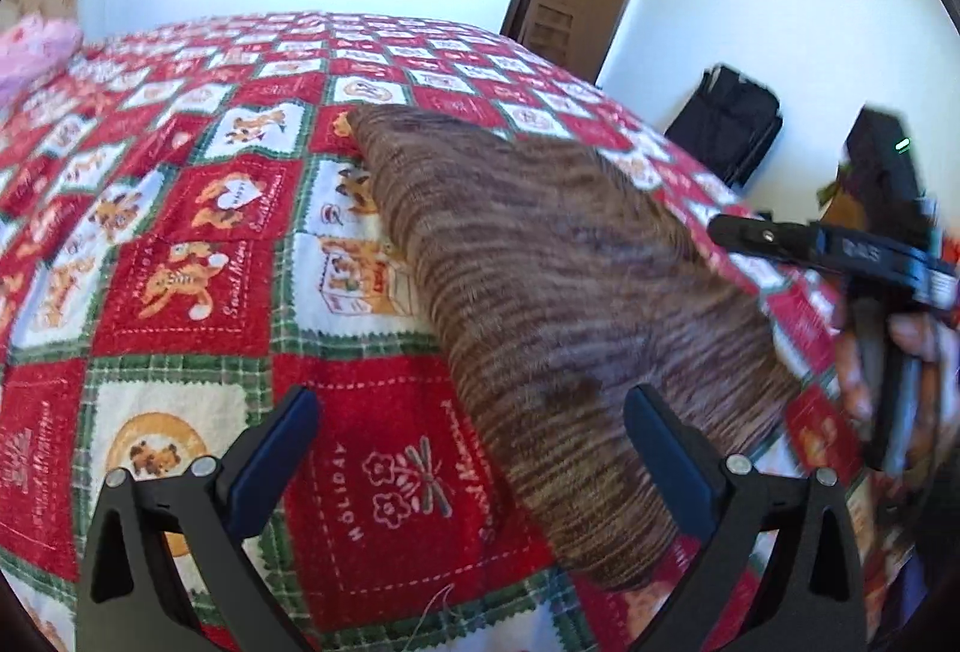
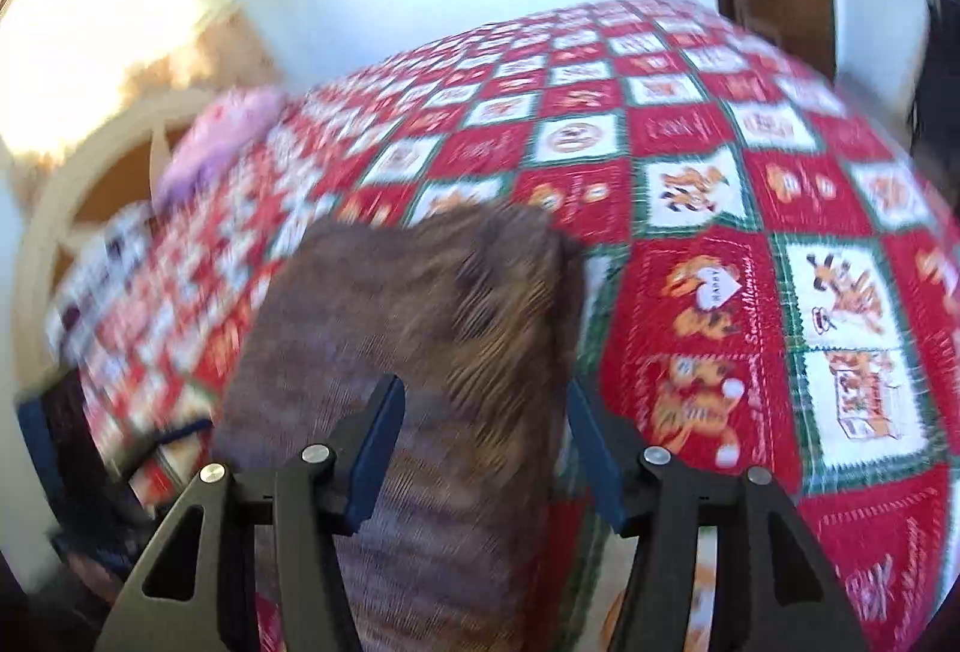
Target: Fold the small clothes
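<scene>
The brown knit garment [image 1: 570,304] on the bed [image 1: 180,244] looks soft, light, floppy; grip its near corners. Both left tongs [image 1: 471,442] and right tongs [image 2: 486,436] gape apart, clamping nothing.

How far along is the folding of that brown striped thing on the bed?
Partly done, it seems: the brown striped garment lies as a long narrow band on the red patchwork bedspread, so it may have been folded once lengthwise. In hand: nothing. The left gripper is open beside it, and the right gripper stands open over it, its pads apart from the cloth. Left: probably folding the band shorter.
</scene>
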`<action>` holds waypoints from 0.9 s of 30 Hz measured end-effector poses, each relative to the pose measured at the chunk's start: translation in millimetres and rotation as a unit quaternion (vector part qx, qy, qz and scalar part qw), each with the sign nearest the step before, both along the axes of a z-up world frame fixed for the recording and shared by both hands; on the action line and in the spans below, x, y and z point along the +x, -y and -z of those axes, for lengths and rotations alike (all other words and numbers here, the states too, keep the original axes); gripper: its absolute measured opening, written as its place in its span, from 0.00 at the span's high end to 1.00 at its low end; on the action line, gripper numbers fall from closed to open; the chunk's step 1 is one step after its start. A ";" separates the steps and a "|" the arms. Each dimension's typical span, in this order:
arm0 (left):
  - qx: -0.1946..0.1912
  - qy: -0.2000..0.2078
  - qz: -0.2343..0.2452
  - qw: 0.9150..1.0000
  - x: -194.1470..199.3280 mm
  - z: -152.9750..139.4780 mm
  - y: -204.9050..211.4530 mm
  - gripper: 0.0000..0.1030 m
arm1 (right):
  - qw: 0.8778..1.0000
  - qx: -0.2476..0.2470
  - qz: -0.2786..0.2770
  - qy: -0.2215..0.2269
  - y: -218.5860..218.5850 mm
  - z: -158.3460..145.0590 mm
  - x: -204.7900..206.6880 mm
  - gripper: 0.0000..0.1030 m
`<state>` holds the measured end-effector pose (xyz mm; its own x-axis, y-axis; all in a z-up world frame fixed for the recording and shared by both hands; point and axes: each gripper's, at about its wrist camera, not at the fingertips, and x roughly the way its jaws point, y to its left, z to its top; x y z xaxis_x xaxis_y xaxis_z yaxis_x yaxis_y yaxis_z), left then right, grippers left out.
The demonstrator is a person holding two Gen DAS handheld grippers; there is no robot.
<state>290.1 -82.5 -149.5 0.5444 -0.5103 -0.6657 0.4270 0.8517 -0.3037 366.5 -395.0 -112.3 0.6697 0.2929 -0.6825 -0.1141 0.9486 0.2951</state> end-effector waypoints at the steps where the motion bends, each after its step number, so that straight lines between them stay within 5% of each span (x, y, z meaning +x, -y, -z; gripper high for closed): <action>1: -0.011 -0.008 0.000 1.000 3.3 0.0 -0.1 0.00 | 1.000 0.018 0.008 -0.008 7.8 2.2 12.1 0.44; 5: -0.024 -0.036 0.008 0.999 13.8 6.1 8.4 0.00 | 0.997 0.074 0.012 -0.034 24.9 18.5 49.3 0.44; 14: -0.012 -0.031 0.047 0.998 16.8 9.9 29.4 0.04 | 0.993 0.116 0.011 -0.033 30.4 41.0 95.5 0.44; 17: -0.019 -0.034 0.052 0.998 20.4 10.5 32.6 0.16 | 0.990 0.130 -0.023 -0.037 18.2 43.6 103.7 0.44; 20: -0.003 -0.032 0.055 0.998 20.3 10.7 38.6 0.22 | 0.989 0.135 -0.044 -0.048 8.6 48.3 110.8 0.61; 23: 0.016 -0.020 0.053 0.998 15.8 8.9 41.7 0.37 | 0.988 0.140 -0.052 -0.042 6.0 48.7 109.7 0.74; 27: 0.037 0.004 0.053 0.998 8.6 3.1 44.2 0.59 | 0.992 0.109 -0.052 -0.016 -4.2 38.6 99.2 0.77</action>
<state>298.7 -126.7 -152.6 0.4959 -0.5145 -0.6995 0.5180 0.8218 -0.2373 465.7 -390.8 -150.9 0.6069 0.5034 -0.6151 -0.1963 0.8448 0.4977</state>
